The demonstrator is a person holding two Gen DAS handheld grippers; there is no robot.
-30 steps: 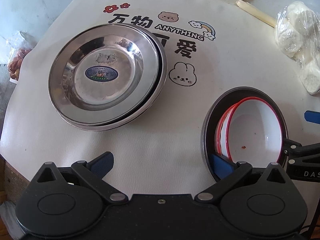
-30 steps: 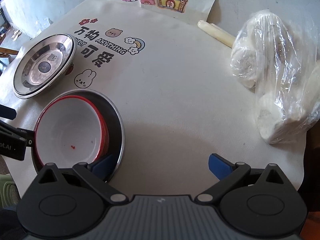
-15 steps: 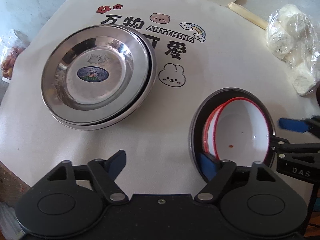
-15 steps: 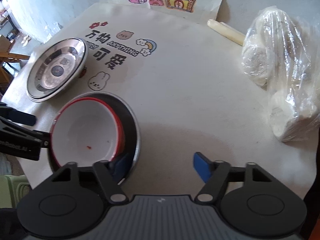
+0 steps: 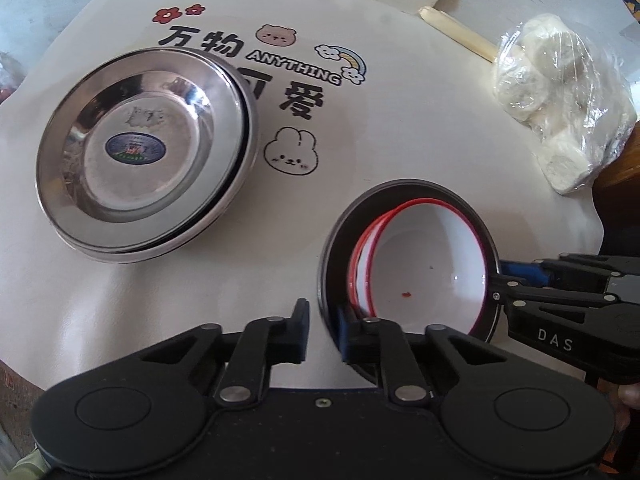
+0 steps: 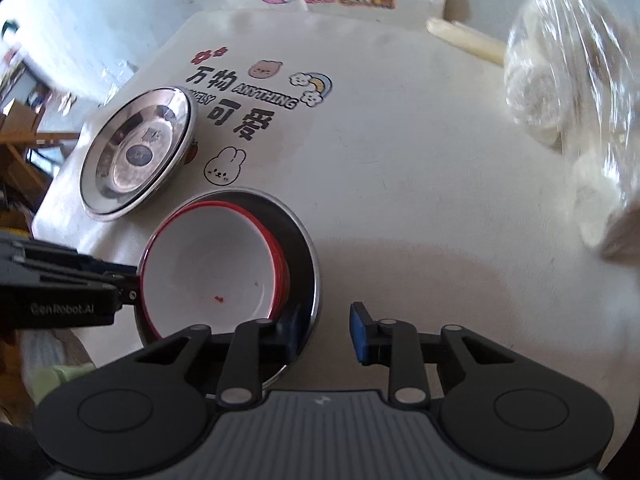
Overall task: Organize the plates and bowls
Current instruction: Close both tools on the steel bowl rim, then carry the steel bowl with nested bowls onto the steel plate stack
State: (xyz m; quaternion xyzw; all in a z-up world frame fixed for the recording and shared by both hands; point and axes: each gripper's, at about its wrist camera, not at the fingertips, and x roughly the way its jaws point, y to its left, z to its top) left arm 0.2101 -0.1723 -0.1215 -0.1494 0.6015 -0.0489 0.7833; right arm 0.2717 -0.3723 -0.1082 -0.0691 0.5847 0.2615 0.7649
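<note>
While both grippers sit at the near edge of the round cream table mat (image 5: 400,152), the work centres on a steel bowl w/ dark inner wall (image 5: 460,200) that holds a nested stack of white bowls w/ red rims (image 5: 424,264). Left gripper (image 5: 323,330) straddles the steel bowl's rim on its left side: one finger outside on the mat, the other inside, jaws closed down on the rim, so it's gripping the steel bowl. Right gripper (image 6: 324,330) straddles the opposite rim; one finger is inside the bowl, the blue-padded finger (image 6: 358,334) stands outside w/ a visible gap to the rim, jaws closing, not yet pressing as far as the right wrist view shows. A small red speck lies on the top white bowl's floor. Farther back and to the left, well apart from the bowls, a stack of shiny stainless steel plates (image 5: 144,148) rests on the mat, top one w/ a blue oval sticker at centre. Cartoon prints & lettering (image 5: 296,76) lie between plates and the far edge. At far right sits a clear plastic bag of pale lumps (image 5: 560,108), w/ a cream stick (image 5: 456,38) just behind it.
</note>
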